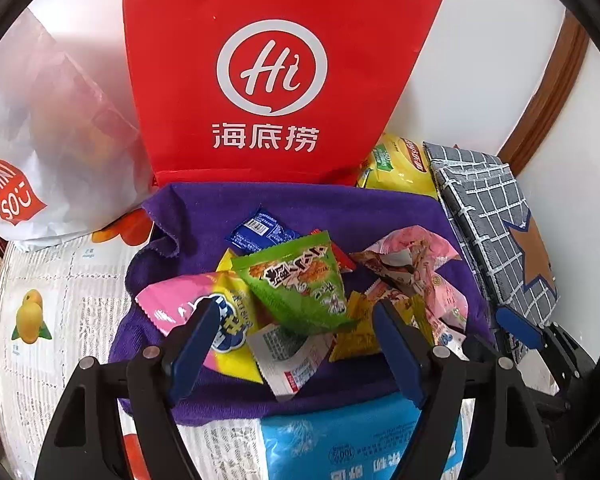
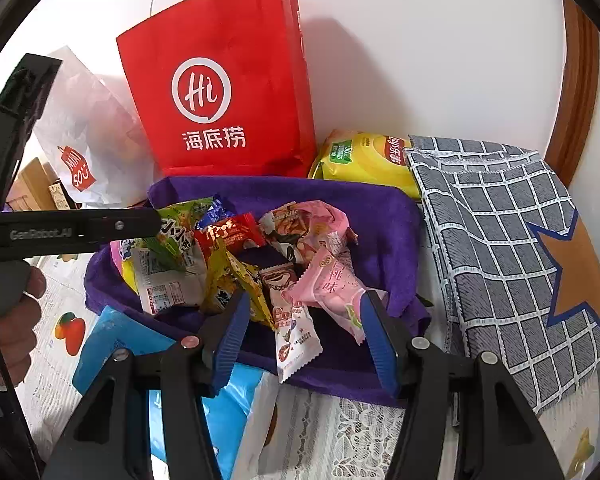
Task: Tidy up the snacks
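Left wrist: snack pile (image 1: 300,296) between open tongs (image 1: 296,320).

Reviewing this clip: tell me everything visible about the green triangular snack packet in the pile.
The green snack packet is a glossy, puffed plastic pouch, roughly triangular, with bold black-and-white characters and a picture of crispy snacks. It looks sealed. It lies tilted on top of the pile on the purple cloth, overlapping a pink-and-yellow packet and a white packet, with a blue packet behind it. It sits between the open left tongs, which do not touch it.
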A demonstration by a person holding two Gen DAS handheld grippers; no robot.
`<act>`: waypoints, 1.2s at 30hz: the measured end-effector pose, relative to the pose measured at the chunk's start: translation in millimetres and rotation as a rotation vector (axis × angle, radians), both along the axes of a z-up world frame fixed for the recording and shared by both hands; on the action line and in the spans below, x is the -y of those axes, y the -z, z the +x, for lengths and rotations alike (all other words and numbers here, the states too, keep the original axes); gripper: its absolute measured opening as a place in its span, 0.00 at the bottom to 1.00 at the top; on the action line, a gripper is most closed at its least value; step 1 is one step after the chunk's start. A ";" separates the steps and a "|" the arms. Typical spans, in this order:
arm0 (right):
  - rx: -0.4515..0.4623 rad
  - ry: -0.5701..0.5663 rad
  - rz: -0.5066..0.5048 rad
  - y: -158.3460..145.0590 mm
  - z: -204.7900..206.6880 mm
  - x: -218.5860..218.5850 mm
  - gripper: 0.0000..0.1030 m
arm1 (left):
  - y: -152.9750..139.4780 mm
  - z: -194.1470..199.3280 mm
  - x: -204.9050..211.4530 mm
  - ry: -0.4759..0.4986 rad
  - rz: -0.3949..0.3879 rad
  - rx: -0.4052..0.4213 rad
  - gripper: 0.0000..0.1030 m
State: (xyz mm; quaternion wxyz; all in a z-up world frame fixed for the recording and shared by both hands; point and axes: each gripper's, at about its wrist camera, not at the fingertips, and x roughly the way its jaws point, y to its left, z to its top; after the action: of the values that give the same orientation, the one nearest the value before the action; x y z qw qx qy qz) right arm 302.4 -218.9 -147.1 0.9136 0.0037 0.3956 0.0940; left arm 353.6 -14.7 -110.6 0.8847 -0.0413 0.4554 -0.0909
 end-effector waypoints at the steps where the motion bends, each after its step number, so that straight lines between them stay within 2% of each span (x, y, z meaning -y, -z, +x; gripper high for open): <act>1: -0.001 0.003 -0.002 0.0 -0.1 0.1 0.55 | -0.8 -1.8 -1.1 -0.002 0.001 0.001 0.75; 12: -0.030 0.033 -0.014 2.3 2.0 -0.7 0.55 | -0.1 -25.6 -18.2 -0.018 0.007 -0.006 0.76; 18: -0.007 0.033 -0.023 -17.9 -18.2 -6.7 0.56 | -8.8 -49.5 -22.1 -0.028 0.003 0.012 0.76; 27: 0.025 0.085 -0.005 -60.6 -79.7 -4.7 0.65 | -33.3 -117.6 -21.1 -0.025 -0.005 0.055 0.79; 36: 0.062 0.165 -0.004 -92.0 -153.6 5.8 0.68 | -53.4 -198.6 -24.1 -0.060 0.004 0.127 0.89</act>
State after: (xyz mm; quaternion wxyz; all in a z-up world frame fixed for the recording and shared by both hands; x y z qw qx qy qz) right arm 148.8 -224.7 -55.2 0.9301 0.0315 0.3656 0.0178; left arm 155.0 9.4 -57.2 0.9142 -0.0474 0.3970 -0.0660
